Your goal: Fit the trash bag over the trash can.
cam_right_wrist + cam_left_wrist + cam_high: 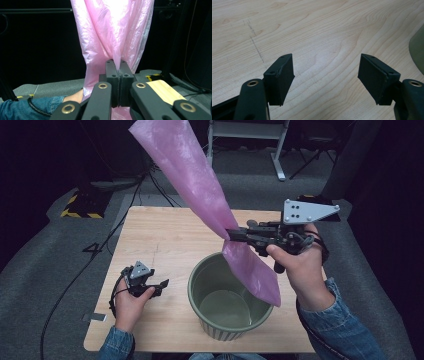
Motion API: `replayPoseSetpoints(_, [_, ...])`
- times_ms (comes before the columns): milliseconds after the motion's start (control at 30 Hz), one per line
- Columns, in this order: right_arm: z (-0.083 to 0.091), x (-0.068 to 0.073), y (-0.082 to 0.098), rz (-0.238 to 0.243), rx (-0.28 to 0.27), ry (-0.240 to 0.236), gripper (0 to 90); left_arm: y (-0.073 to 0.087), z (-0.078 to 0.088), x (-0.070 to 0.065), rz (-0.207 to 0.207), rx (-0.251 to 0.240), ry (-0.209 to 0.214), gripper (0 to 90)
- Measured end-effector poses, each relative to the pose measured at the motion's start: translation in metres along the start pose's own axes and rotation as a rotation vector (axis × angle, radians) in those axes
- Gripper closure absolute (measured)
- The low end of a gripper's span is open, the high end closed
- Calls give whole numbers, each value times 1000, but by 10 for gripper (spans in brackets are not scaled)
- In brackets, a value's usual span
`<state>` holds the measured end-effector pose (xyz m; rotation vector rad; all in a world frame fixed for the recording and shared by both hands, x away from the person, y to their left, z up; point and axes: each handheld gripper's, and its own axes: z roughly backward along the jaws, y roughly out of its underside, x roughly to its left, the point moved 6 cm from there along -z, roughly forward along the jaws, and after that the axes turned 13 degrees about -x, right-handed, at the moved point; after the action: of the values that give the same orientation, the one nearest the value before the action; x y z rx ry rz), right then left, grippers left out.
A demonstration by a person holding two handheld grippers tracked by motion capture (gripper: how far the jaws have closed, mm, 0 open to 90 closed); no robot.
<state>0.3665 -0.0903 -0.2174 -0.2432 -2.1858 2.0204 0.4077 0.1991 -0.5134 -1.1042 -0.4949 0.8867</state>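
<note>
Right gripper (231,234), jaws pressed together, pinching a pink plastic bag (200,185) at mid-length. The bag's upper part rises up and away from the jaws (out past the frame's top edge); its lower end hangs into the green bin (210,320) on the wooden table (160,240). Left gripper (162,285), jaws spread and holding nothing, sits low over the table, left of the bin.
</note>
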Motion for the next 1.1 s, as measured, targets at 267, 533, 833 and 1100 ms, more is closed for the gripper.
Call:
replayPoseSetpoints(267, [-8,-7,3,0,-46,3,898,2,-2,0,1,4,2,288])
replayPoseSetpoints(533, [-18,-8,2,5,-105,-12,898,2,-6,-3,-4,12,12,287])
replayPoseSetpoints(833, [-18,-11,23,-37,-86,-6,897,1,-7,-3,-8,14,16,287])
replayPoseSetpoints(1100, [-29,6,21,-30,-90,-53,897,1,-9,-4,-12,18,19,287])
